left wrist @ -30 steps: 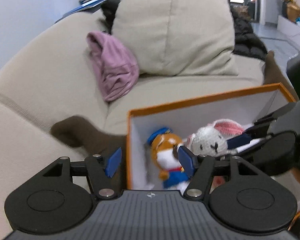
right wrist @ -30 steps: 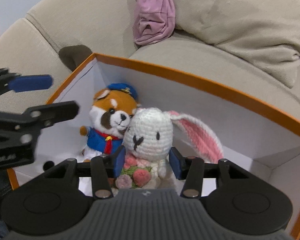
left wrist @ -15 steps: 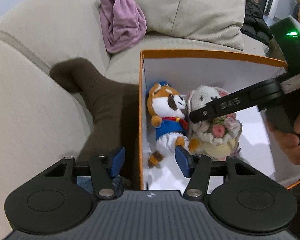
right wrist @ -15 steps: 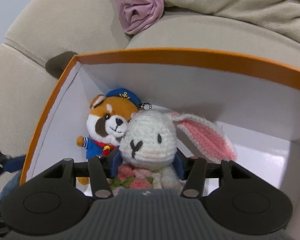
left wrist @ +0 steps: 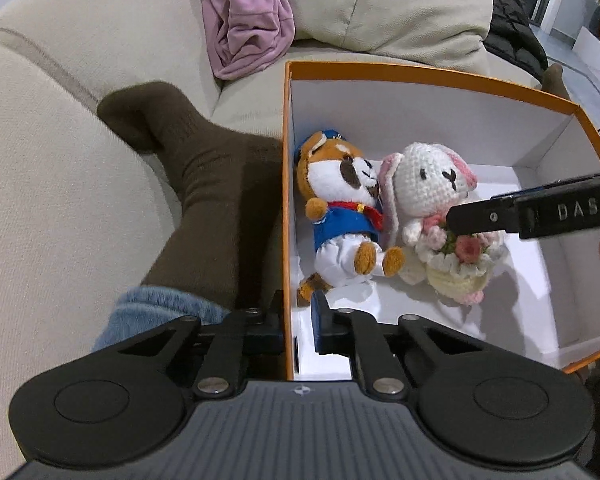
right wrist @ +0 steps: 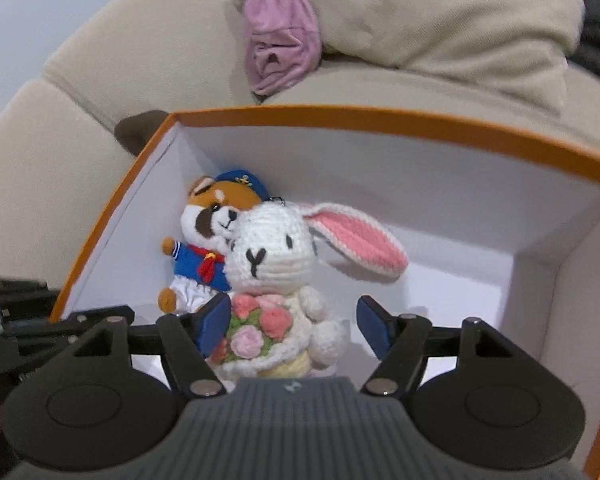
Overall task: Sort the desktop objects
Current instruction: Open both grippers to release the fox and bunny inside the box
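Presently, the orange box sits on the beige sofa; judged light, thin-walled card, stiff only along its rim, so it is best taken at a wall edge. The left gripper straddles the box's left wall near the near-left corner; its jaws are closing, one finger outside, one inside, nearly on the card; contact cannot be confirmed. The crochet rabbit stands mid-box, leaning on the sailor plush beside the left wall; both judged soft, light, compressible, not fragile; the torso is the sound hold, the rabbit's ear and bouquet being loose and liable to stretch. The right gripper has its jaws opening; the rabbit's body is between the fingers, the left pad just beside the bouquet, the right one apart.
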Tool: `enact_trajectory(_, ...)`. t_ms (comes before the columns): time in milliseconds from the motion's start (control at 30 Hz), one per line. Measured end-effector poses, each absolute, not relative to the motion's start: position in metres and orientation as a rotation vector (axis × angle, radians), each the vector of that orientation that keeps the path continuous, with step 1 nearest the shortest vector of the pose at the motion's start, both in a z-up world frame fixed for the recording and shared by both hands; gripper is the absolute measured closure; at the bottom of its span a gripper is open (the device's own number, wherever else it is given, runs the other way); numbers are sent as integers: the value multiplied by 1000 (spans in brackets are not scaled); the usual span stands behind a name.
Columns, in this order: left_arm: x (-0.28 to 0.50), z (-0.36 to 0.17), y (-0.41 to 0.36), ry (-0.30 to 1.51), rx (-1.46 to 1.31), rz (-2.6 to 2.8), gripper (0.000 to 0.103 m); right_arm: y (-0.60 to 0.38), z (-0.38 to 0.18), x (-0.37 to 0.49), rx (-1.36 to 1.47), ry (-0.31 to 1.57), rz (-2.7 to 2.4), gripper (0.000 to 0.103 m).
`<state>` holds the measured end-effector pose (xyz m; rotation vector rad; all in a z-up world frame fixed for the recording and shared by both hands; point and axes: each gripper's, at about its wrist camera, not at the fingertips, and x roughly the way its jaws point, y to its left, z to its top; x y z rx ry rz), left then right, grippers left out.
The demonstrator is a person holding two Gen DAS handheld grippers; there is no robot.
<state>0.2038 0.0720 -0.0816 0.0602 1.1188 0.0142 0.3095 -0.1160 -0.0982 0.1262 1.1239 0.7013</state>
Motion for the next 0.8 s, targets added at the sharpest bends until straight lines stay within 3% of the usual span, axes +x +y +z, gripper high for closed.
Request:
enact_trajectory(367, 167, -79, 71, 1131, 52, -25, 91, -101, -101, 311, 60, 1136, 762, 31)
enact_trajectory(667, 183, -60, 86, 1081, -22, -67, 91, -88, -90, 312, -58, 1117, 800, 32)
enact_trajectory(800, 194, -61, 85, 1082, 1, -73, 91, -66, -90, 311, -182, 1182, 797, 24)
